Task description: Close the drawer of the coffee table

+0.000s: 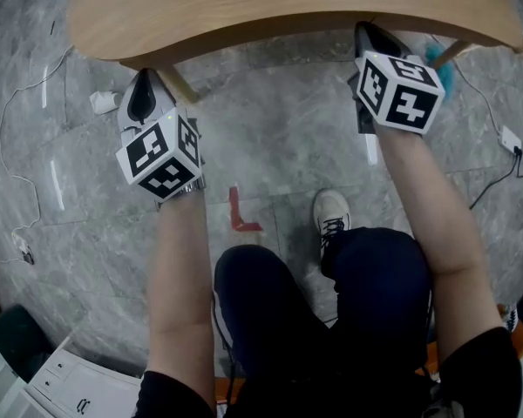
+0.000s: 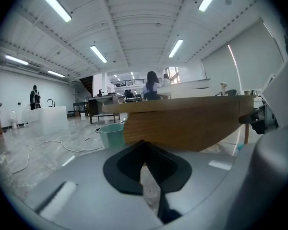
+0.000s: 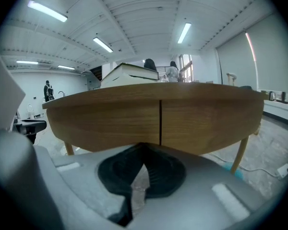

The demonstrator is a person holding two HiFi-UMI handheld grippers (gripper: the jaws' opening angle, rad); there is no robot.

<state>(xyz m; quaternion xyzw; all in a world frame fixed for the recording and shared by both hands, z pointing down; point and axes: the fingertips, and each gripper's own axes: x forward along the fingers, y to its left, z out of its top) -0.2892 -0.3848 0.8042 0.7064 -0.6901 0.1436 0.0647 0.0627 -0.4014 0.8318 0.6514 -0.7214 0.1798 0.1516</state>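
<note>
I see the grey marbled floor [image 1: 270, 120] across most of the head view. The wooden coffee table [image 1: 270, 7] curves along the top of that view, on slim wooden legs [image 1: 179, 84]. In the right gripper view its front skirt fills the middle, split by a dark vertical seam. That skirt holds the drawer [image 3: 115, 121], though I cannot tell which panel it is. The panels on both sides of the seam lie flush with each other, so the drawer reads as pushed in.

Below the table are my operator's dark-trousered legs [image 1: 331, 320] and two bare forearms reaching forward. The left gripper [image 1: 142, 98] sits just short of the table's edge, beside a leg, with its marker cube [image 1: 161, 155] facing up. In its own view the two black jaws meet at the tips with nothing between them; closed and empty. The right gripper [image 1: 370, 37] has its tip tucked at the tabletop's rim, and its cube [image 1: 399, 90] sits just behind. Its jaws are also pressed together on nothing, pointing at the lower edge of the skirt near the seam. I cannot tell whether they touch the wood.

The smaller things are a white shoe [image 1: 333, 212], a teal bin [image 2: 111, 134] on the floor left of the table, and a red mark [image 1: 240, 212] on the tiles between the arms. Thin white cables [image 1: 17, 172] trail at the left.
</note>
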